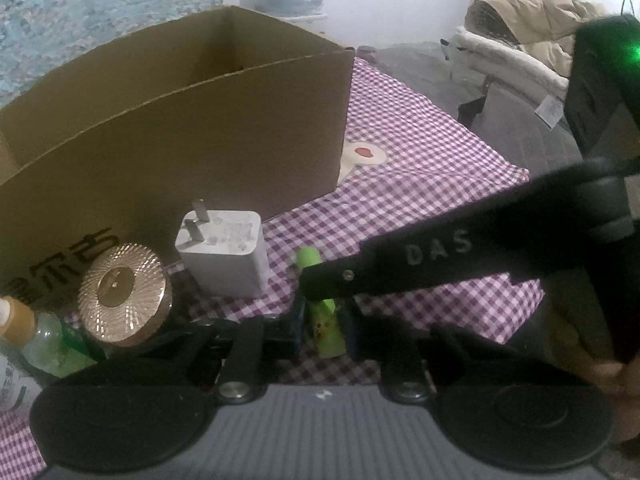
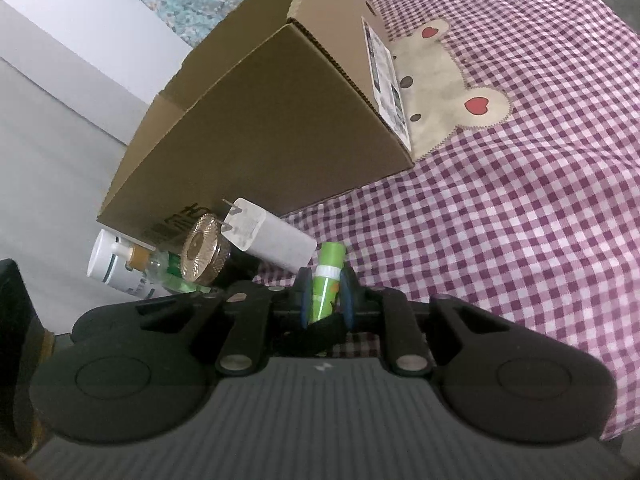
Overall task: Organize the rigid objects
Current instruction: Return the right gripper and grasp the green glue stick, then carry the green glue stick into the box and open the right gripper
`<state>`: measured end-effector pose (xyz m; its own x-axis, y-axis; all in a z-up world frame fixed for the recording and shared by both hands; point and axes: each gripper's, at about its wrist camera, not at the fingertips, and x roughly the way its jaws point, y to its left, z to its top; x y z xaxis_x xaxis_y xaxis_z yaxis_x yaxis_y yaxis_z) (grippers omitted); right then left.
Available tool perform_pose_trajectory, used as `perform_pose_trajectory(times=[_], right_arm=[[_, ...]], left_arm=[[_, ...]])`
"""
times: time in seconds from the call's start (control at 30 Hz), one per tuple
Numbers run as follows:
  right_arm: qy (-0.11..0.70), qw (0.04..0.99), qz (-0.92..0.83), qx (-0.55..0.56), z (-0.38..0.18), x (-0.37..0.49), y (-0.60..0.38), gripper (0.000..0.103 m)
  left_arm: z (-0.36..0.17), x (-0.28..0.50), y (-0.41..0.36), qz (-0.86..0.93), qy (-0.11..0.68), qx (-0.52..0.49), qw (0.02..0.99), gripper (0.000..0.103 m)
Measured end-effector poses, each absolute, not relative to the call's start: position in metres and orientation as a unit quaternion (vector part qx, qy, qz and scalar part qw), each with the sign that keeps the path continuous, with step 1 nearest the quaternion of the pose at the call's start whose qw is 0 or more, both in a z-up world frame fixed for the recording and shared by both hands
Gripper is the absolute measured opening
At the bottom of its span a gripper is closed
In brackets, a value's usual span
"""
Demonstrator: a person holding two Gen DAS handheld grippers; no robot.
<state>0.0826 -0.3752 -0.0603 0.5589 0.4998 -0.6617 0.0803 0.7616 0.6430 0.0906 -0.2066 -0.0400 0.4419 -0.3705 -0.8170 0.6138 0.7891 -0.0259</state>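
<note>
Green plastic of the glue stick (image 1: 325, 332) pinched twice over, on or just above the checked cloth (image 1: 420, 184); could not tell which. Clamped shut on it from six o'clock by the left gripper (image 1: 324, 320), and likewise by the right gripper (image 2: 326, 300), reaching in from three o'clock. Probably doubled up for a hand-over. Crowded at ten o'clock by the white charger (image 1: 224, 252), at nine by the gold lid (image 1: 124, 292). Left open-topped at eleven o'clock, the cardboard box (image 1: 200, 140), likely as the destination.

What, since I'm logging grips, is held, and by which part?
The green stick: the right gripper clamps its printed body just below the white band, and the left gripper clamps its bottom end.
</note>
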Motion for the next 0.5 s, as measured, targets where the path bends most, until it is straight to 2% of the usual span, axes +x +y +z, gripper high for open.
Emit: perform_pose_trajectory(times=[0.27, 0.5], right_arm=[[0.427, 0.834, 0.131, 0.323, -0.037, 0.061, -0.375, 0.014], [0.368, 0.871, 0.163, 0.282, 0.026, 0.052, -0.356, 0.014]], left_arm=[[-0.012, 0.070, -0.195, -0.299, 0.408, 0.136, 0.852, 0.017], [0.043, 0.063, -0.172, -0.287, 0.360, 0.118, 0.880, 0.018]])
